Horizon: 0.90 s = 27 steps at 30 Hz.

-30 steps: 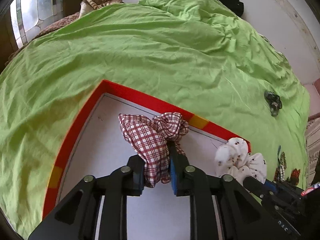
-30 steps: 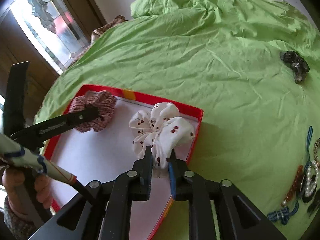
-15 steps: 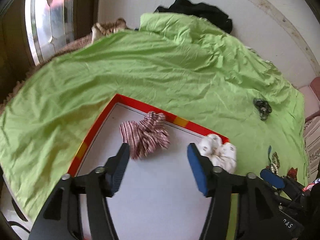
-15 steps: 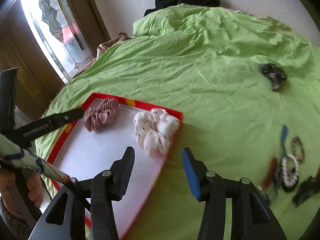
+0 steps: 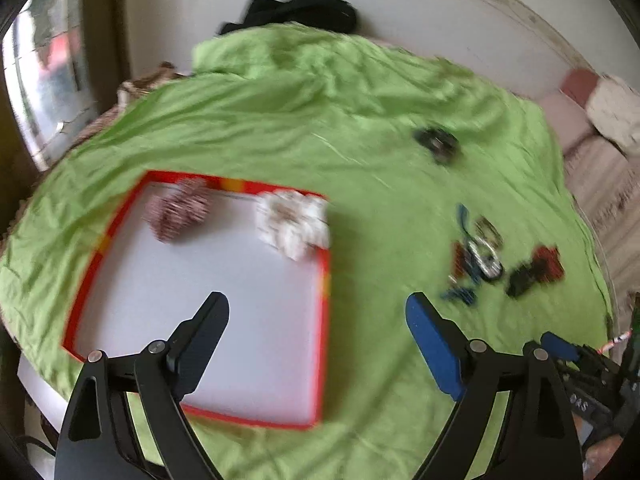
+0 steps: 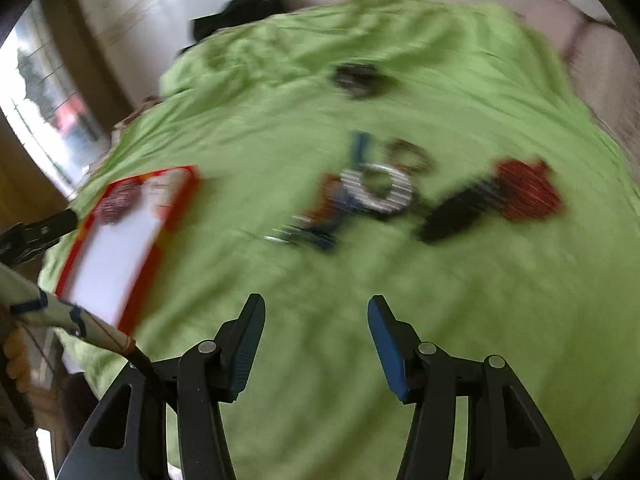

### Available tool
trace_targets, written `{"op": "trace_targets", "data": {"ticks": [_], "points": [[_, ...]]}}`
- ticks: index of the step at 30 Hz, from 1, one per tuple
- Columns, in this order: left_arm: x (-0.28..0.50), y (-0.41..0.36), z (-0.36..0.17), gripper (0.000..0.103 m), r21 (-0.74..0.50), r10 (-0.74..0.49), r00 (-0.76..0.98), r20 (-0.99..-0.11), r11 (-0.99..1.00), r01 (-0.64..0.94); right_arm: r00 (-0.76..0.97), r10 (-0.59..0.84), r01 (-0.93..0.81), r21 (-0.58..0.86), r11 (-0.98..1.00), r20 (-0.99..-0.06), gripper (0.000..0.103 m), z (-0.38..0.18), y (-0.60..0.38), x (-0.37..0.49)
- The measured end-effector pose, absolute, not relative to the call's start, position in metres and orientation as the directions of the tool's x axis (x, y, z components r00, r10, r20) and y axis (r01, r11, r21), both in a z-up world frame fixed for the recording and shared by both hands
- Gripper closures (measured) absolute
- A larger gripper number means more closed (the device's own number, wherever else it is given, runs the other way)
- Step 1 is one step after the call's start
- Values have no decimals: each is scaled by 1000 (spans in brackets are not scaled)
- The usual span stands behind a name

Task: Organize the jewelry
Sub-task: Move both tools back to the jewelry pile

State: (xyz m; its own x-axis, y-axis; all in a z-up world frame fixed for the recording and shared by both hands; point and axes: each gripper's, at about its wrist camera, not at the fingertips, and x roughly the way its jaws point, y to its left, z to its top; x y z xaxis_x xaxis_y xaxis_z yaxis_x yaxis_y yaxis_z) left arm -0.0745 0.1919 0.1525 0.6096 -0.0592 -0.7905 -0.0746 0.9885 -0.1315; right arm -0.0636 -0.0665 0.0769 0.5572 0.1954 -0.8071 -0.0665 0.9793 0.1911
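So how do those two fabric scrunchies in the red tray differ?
The plaid scrunchie is dark red-and-white checked; the white scrunchie is pale with small dark specks. The plaid one lies near the tray's far left corner, the white one in its far right corner, against the rim. The white one looks bulkier. Both are ruffled fabric, lying loose in the tray, held by neither gripper.

A bed is covered by a matt, wrinkled green cloth sheet (image 5: 304, 128), on which a flat tray (image 5: 326, 320) with a smooth white base and a glossy red rim is laid. Two soft cloth scrunchies are seen in the tray, one red-checked (image 5: 180, 212) and one white (image 5: 294, 224), while a blurred heap of jewelry (image 6: 376, 188) shows beaded, slightly shiny pieces. The fingers (image 5: 200, 340) of the left gripper are made of matt black plastic with blue pads.
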Motion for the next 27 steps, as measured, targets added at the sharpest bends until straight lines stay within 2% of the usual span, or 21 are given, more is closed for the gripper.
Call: {"op": "trace_targets", "data": {"ticks": [7,14,24,27], "points": [[-71,131,132,14,-177,-161,540,-826,984,23,570,107,110,205,973,-815,45,63,-154,-97],[-51,89,112,14,-174,-197,492,-848,980,92,579,109,163,246,955,-808,45,55,-190,-101],[-11,54,91,47,-204,-267,435,-860,961,187,564,144,173,287,942,-813,45,33,-200,-73],[2,44,87,47,-182,-258,432,-864,960,211,569,144,188,298,936,-810,45,30,-209,-62]]}}
